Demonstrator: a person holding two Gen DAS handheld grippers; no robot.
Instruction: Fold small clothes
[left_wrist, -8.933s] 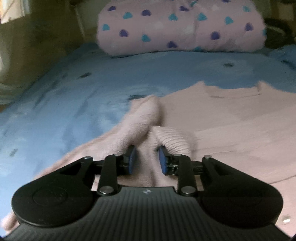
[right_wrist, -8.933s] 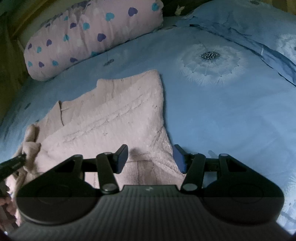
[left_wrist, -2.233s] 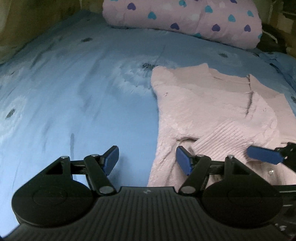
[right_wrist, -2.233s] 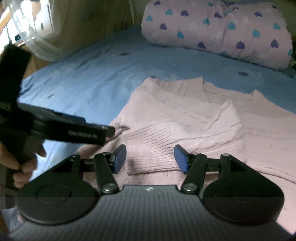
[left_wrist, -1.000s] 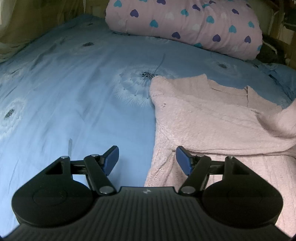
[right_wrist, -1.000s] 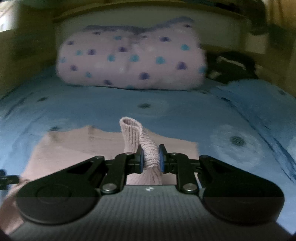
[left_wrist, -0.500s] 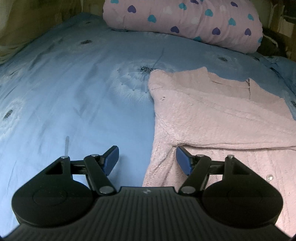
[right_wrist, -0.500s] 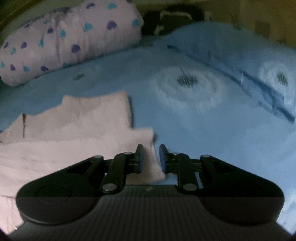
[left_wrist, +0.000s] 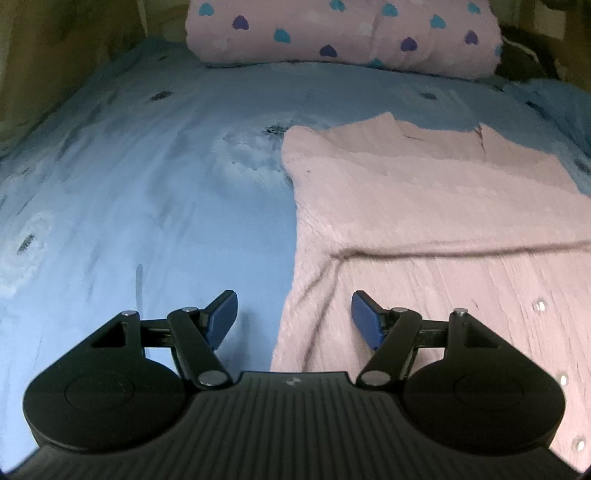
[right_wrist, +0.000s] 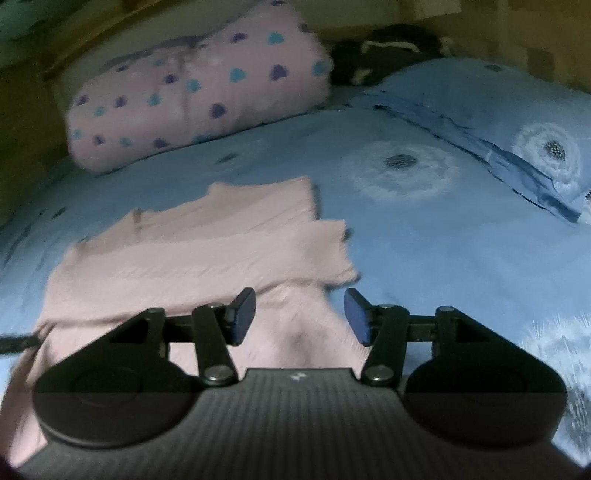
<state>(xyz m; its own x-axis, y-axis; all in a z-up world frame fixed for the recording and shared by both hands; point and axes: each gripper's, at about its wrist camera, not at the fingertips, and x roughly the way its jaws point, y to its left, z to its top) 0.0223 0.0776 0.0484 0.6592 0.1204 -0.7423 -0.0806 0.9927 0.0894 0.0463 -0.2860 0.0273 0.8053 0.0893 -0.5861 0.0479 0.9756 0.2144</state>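
A: Left wrist view: left gripper (left_wrist: 291, 317) low over the near left edge of the sweater (left_wrist: 424, 221), jaws spread wide and gripping nothing, same as a second ago. One pad over the bedsheet (left_wrist: 147, 192), the other over pink knit. Sweater flat on the bed, collar toward the pillow (left_wrist: 343, 33), a sleeve now folded straight across the chest where a second ago a raised fold hung at the right. Small buttons visible lower right.

B: Right wrist view: right gripper (right_wrist: 299, 315) with jaws opening, nothing between the pads. A second ago clamped on the ribbed cuff held upright; now let go, cuff (right_wrist: 332, 251) lying just ahead of the fingers at the sweater's right edge, slightly overhanging onto the sheet. Picture blurred by motion, fine texture hard to read.

A: Meaning for the fold?

B: Sleeve fold judged done on this side, both sleeves apparently tucked in. Likely next: hem lifted toward the collar, both grippers at the near corners. Cuff overhang perhaps in need of a nudge first. Blue pillowcase (right_wrist: 517, 122) at far right well clear of the work
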